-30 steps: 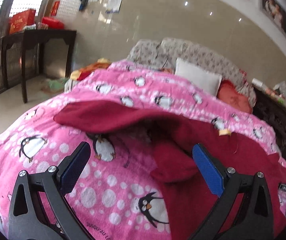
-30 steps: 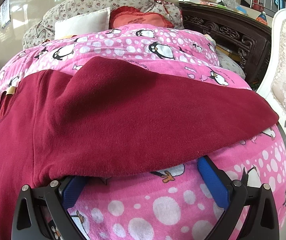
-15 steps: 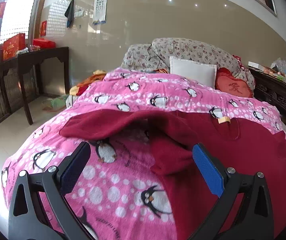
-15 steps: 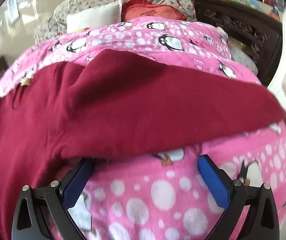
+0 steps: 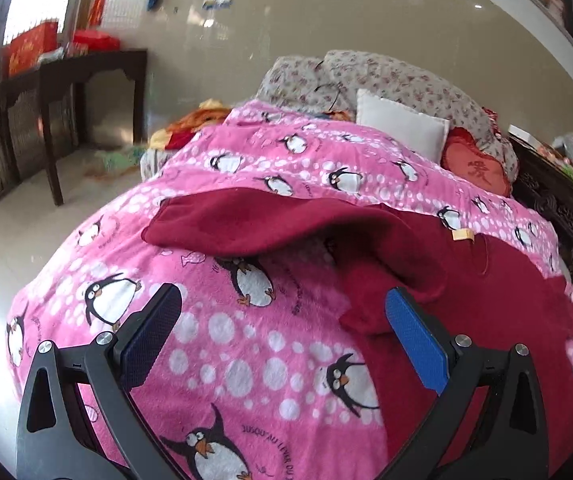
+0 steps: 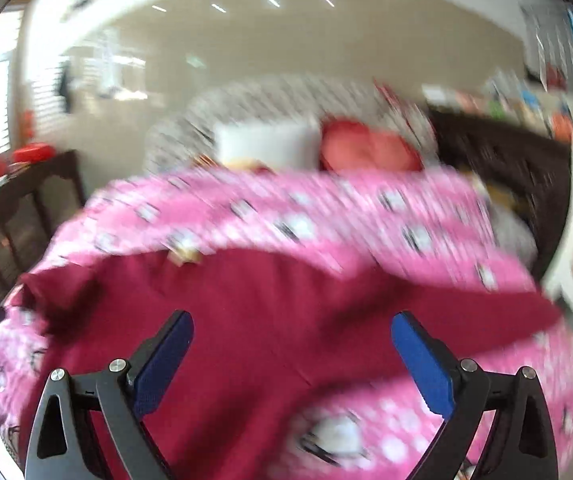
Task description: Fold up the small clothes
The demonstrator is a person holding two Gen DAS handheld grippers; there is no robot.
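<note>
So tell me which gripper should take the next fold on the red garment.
Left, probably. The left gripper is open beside the bunched sleeve of the red garment, in a sharp view. The right gripper is open too, but its view is motion-blurred.

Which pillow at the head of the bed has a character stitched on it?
The red heart-shaped pillow, right of the plain white pillow; the floral one behind carries only flowers.

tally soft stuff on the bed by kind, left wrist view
Dark red garment: 1
Pink penguin blanket: 1
White pillow: 1
Red cushion: 1
Floral bedding roll at the head: 1
Total: 5
</note>
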